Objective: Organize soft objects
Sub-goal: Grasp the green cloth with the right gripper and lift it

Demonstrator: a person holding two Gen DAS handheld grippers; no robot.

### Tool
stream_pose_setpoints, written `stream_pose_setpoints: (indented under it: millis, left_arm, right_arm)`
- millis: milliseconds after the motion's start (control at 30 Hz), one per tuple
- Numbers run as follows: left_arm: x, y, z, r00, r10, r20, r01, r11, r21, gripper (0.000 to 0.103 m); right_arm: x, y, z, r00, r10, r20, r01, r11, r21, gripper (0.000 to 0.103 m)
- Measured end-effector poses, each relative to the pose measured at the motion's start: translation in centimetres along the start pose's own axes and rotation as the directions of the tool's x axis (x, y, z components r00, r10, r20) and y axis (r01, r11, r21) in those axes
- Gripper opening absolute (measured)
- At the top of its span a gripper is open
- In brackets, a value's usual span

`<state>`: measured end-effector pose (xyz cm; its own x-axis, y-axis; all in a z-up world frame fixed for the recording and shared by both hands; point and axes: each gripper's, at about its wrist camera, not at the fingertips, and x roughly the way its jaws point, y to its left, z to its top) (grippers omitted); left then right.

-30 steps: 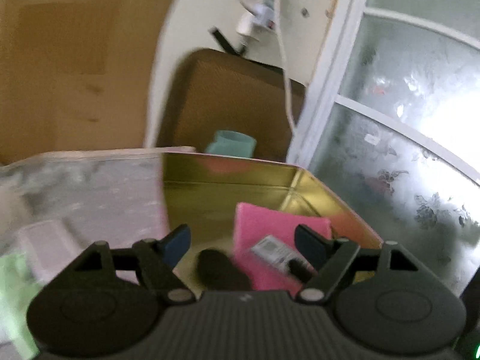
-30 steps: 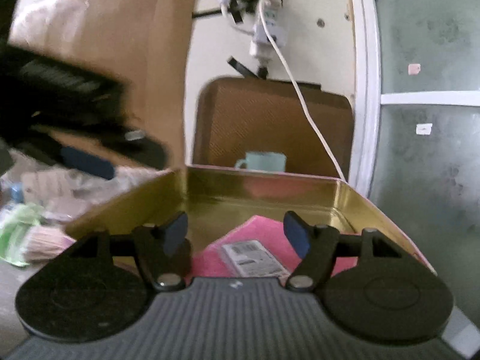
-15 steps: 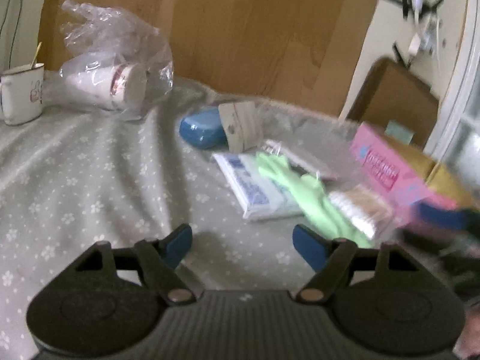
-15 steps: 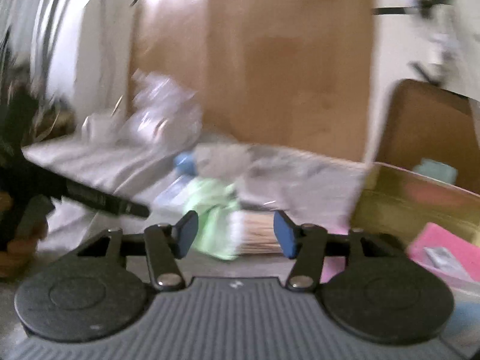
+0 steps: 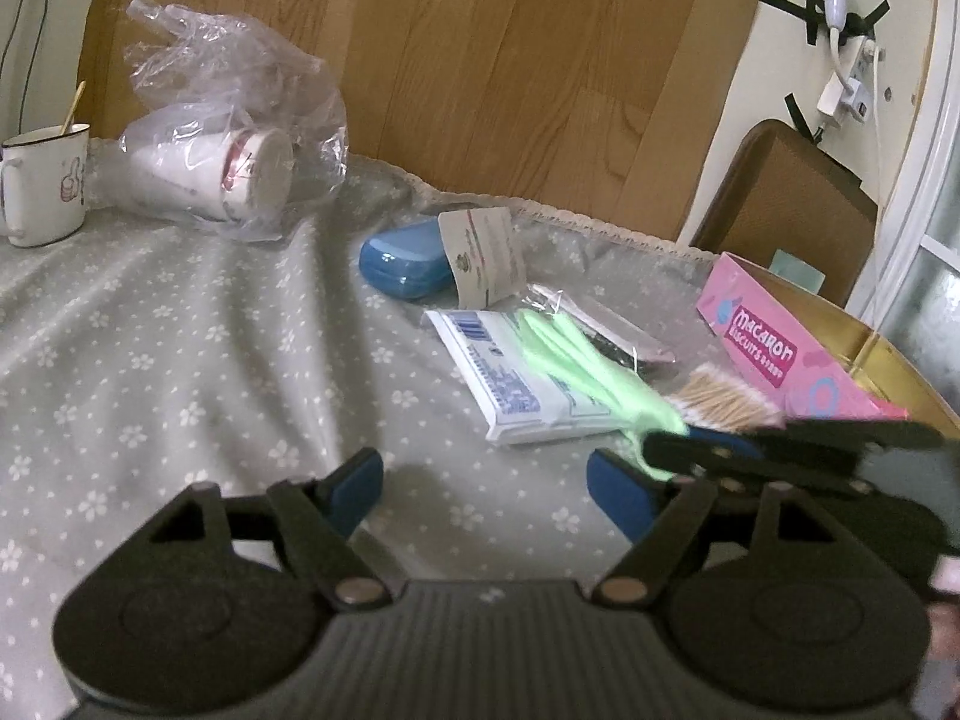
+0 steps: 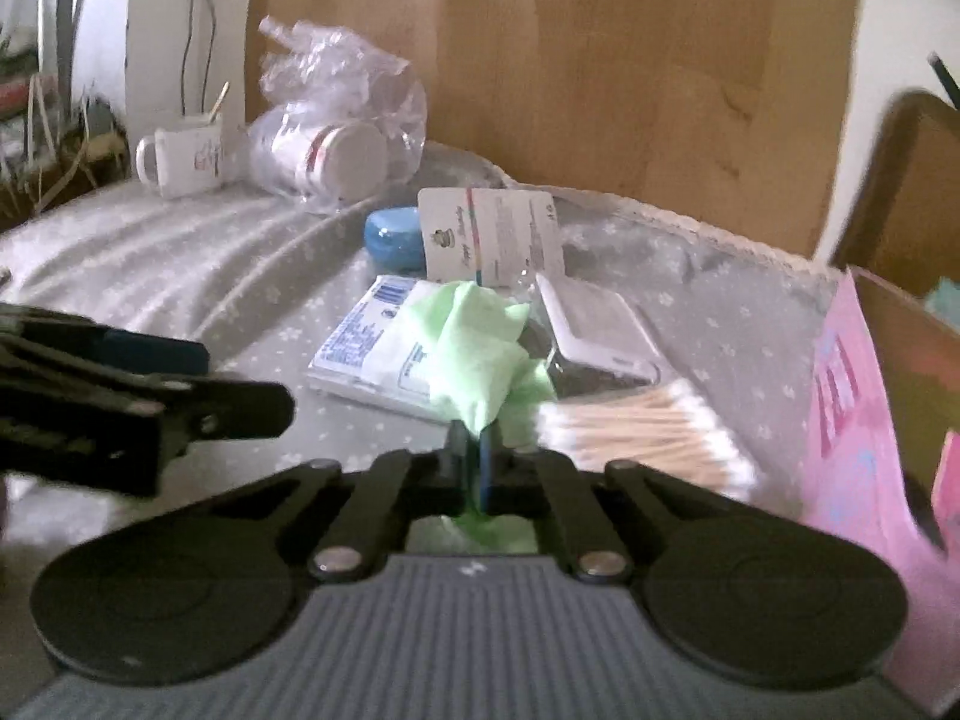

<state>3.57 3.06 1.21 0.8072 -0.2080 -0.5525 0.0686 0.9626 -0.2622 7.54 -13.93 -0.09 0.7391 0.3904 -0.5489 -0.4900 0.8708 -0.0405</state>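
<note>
Green cloth (image 6: 474, 354) pinched between right gripper (image 6: 474, 468) jaws — left gripper (image 5: 486, 483) agape

A lived-in home is suggested: the table is covered with a grey flower-print tablecloth (image 5: 180, 360) edged in lace, and an enamel mug (image 5: 42, 183) and a plastic bag of paper cups (image 5: 228, 162) are seen on it. Household odds and ends are scattered nearby, such as cotton swabs (image 6: 642, 426), a tissue pack (image 5: 510, 378) and a pink biscuit box (image 5: 774, 354). A charger (image 5: 843, 99) is taped to the wall beside a frosted glass door (image 5: 942, 276).
</note>
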Motion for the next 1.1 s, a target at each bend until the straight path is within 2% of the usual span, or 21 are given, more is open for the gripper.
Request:
stream_pose_setpoints:
  millis: [133,233,333,433,500,567,600,667,733,800,833,900,967,1033,1100]
  left_arm:
    - [0.2,0.0,0.0,1.000,0.007,-0.006,-0.007,1.000,0.009,0.079]
    - [0.3,-0.1,0.0,1.000,0.013,-0.011,-0.013,1.000,0.019,0.079]
    - [0.4,-0.2,0.0,1.000,0.019,-0.013,-0.019,0.999,0.027,0.079]
    - [0.4,-0.3,-0.1,1.000,0.027,-0.014,-0.026,0.999,0.034,0.079]
    - [0.4,-0.4,-0.1,0.999,0.032,-0.017,-0.032,0.999,0.041,0.080]
    - [0.5,-0.6,-0.1,0.999,0.040,-0.019,-0.039,0.998,0.052,0.080]
    - [0.5,-0.7,-0.1,0.999,0.044,-0.019,-0.043,0.997,0.057,0.080]
    - [0.6,-0.7,-0.1,0.999,0.049,-0.020,-0.048,0.997,0.065,0.080]
    - [0.6,-0.7,-0.1,0.998,0.051,-0.021,-0.049,0.996,0.070,0.081]
    - [0.6,-0.7,-0.1,0.999,0.049,-0.022,-0.047,0.996,0.072,0.082]
    - [0.6,-0.7,-0.1,0.999,0.049,-0.023,-0.047,0.996,0.074,0.082]
    - [0.7,-0.7,-0.1,0.998,0.052,-0.025,-0.050,0.996,0.078,0.083]
    - [0.7,-0.8,-0.1,0.998,0.053,-0.027,-0.051,0.995,0.083,0.083]
    - [0.8,-0.8,-0.1,0.998,0.054,-0.029,-0.051,0.995,0.087,0.084]
    - [0.8,-0.8,-0.1,0.998,0.056,-0.030,-0.053,0.994,0.092,0.084]
  right_arm:
    - [-3.1,-0.7,-1.7,0.997,0.069,0.046,-0.073,0.994,0.085,0.006]
    - [-6.3,-0.6,-3.3,0.987,0.130,0.091,-0.139,0.985,0.099,0.006]
    - [-9.4,-0.8,-4.5,0.964,0.220,0.151,-0.239,0.963,0.124,0.006]
    - [-11.8,-1.2,-5.1,0.931,0.299,0.212,-0.332,0.932,0.143,0.006]
    - [-12.9,-1.4,-5.3,0.917,0.317,0.241,-0.357,0.922,0.148,0.007]
    - [-13.2,-1.6,-5.4,0.932,0.264,0.249,-0.306,0.940,0.150,0.009]
    - [-13.0,-1.7,-5.5,0.949,0.204,0.240,-0.245,0.957,0.156,0.009]
    - [-12.2,-2.2,-5.7,0.978,0.065,0.199,-0.103,0.977,0.188,0.018]
    - [-11.3,-3.0,-6.0,0.989,-0.015,0.150,-0.019,0.974,0.226,0.023]
    - [-11.3,-3.7,-6.2,0.989,-0.025,0.147,-0.015,0.963,0.271,0.029]
    - [-11.5,-3.9,-6.3,0.987,-0.022,0.157,-0.025,0.958,0.287,0.038]
    - [-11.8,-3.9,-6.3,0.983,-0.028,0.179,-0.026,0.955,0.295,0.049]
    - [-12.1,-3.6,-6.2,0.980,-0.022,0.196,-0.034,0.959,0.281,0.054]
    - [-12.1,-3.3,-6.2,0.979,-0.006,0.205,-0.049,0.964,0.261,0.072]
    - [-11.9,-2.7,-6.3,0.978,-0.002,0.208,-0.046,0.973,0.227,0.077]
